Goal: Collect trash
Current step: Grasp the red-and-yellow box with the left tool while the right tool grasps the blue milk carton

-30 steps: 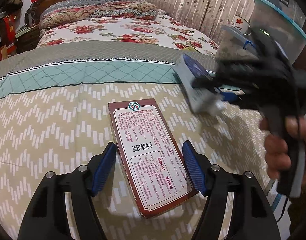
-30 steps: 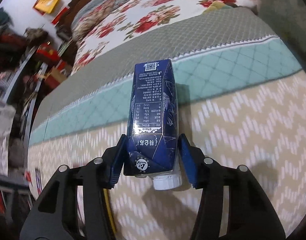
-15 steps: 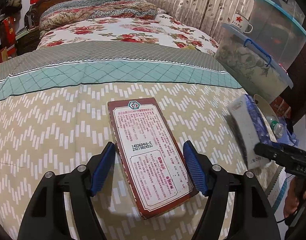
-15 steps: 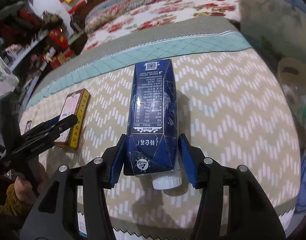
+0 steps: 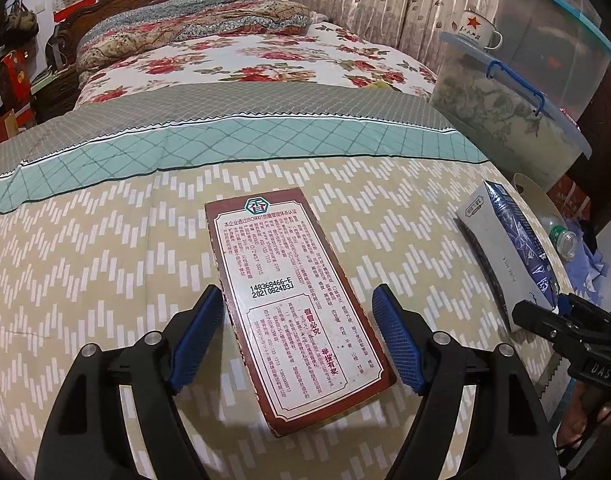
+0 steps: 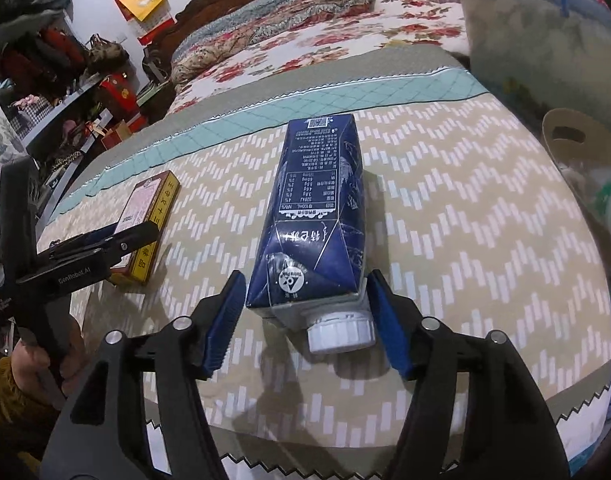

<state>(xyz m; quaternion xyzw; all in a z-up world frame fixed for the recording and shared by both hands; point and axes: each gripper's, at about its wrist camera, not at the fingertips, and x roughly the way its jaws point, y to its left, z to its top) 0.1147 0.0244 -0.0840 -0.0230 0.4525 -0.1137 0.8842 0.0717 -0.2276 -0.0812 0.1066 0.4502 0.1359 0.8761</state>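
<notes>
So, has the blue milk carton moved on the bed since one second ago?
Yes. In the left wrist view the milk carton went from near the teal stripe to the bed's right edge, where it now lies between the right tool's opening fingers.

Red box (image 5: 293,304): "148368466-E", "2021 0824D3J". Milk carton (image 5: 505,256): "PURE MILK". Left claw (image 6: 117,240): "GenRobot.AI".

Both wrist views angled down, close (sharing bed (image 5: 105,264))

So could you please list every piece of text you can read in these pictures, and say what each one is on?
"148368466-E" and "2021 0824D3J": red box.
"PURE MILK": side of the blue milk carton.
"GenRobot.AI": left claw.
"DAS": right claw.
The dense Chinese print on box and carton is too small to read.
</notes>
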